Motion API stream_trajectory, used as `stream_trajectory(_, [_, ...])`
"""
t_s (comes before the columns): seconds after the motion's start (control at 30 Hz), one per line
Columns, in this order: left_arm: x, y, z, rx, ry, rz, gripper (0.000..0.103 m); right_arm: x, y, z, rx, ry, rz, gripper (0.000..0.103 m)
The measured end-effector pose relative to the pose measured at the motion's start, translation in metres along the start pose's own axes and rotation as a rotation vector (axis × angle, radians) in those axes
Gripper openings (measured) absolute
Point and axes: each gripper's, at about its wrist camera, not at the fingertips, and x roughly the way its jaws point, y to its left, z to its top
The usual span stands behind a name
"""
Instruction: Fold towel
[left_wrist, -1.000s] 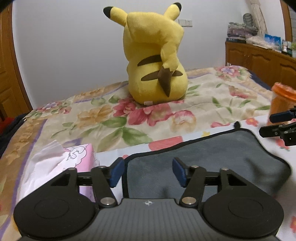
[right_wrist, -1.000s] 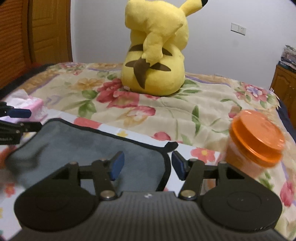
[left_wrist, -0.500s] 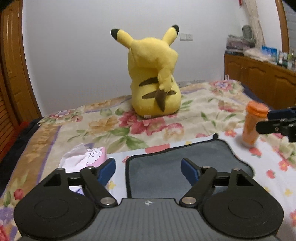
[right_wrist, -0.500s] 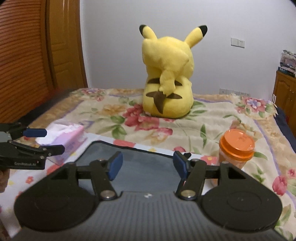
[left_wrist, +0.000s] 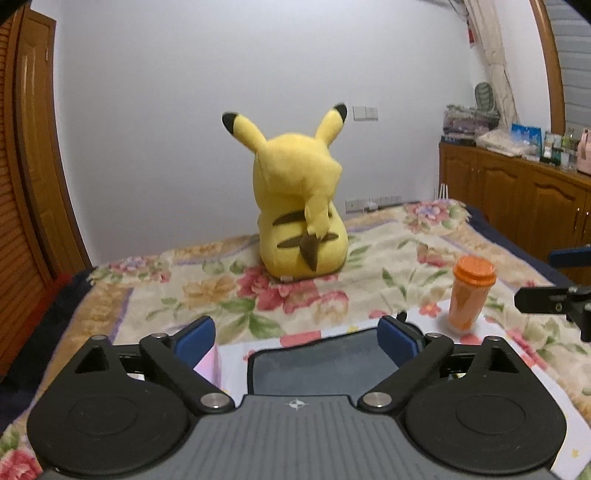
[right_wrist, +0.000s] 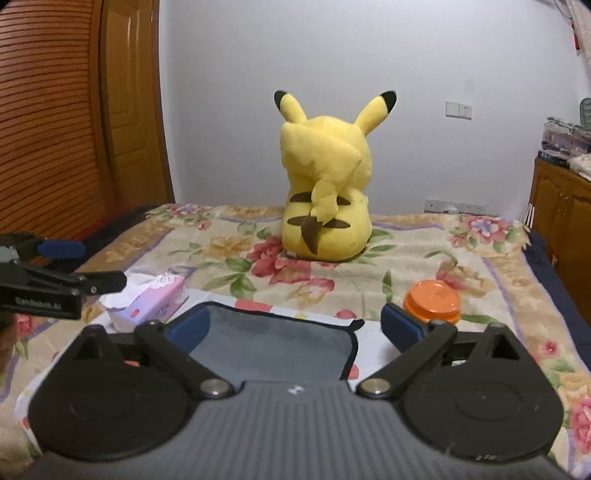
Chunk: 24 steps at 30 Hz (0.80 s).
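Hovering above the grey towel (left_wrist: 325, 363), left gripper (left_wrist: 297, 338) and right gripper (right_wrist: 293, 326) gape wide, empty.

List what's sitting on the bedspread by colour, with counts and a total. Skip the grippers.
Yellow: 1, the yellow plush Pikachu toy
Orange: 1, the orange plastic lidded cup
Grey: 1, the grey towel with black trim
Pink: 1, the pink soft tissue pack
Total: 4
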Motion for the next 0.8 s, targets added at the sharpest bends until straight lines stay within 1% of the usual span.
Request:
stream_trajectory(0.03, [-0.005, -0.001, 0.002, 0.001, -0.01, 0.003, 0.103, -0.003, 0.0, 0.001, 0.001, -0.005, -0.002, 0.103])
stream_trajectory(0.13, [-0.019, -0.006, 0.007, 0.016, -0.03, 0.013, 0.103, -0.013, 0.0, 0.003, 0.003, -0.017, -0.011, 0.103])
stream_trajectory(0.2, [-0.026, -0.008, 0.008, 0.029, -0.033, 0.013, 0.103, -0.019, 0.0, 0.003, 0.009, -0.02, -0.016, 0.103])
stream_trajectory(0.37, [-0.047, -0.016, 0.009, 0.049, -0.039, 0.043, 0.103, -0.035, 0.002, 0.002, 0.015, -0.027, -0.016, 0.103])
stream_trajectory(0.67, [-0.092, -0.018, 0.008, 0.002, -0.04, 0.039, 0.103, -0.074, 0.012, 0.009, 0.014, -0.05, -0.034, 0.103])
stream_trajectory(0.8, [-0.113, -0.022, 0.003, 0.006, -0.041, 0.042, 0.103, -0.092, 0.016, 0.012, 0.025, -0.071, -0.034, 0.103])
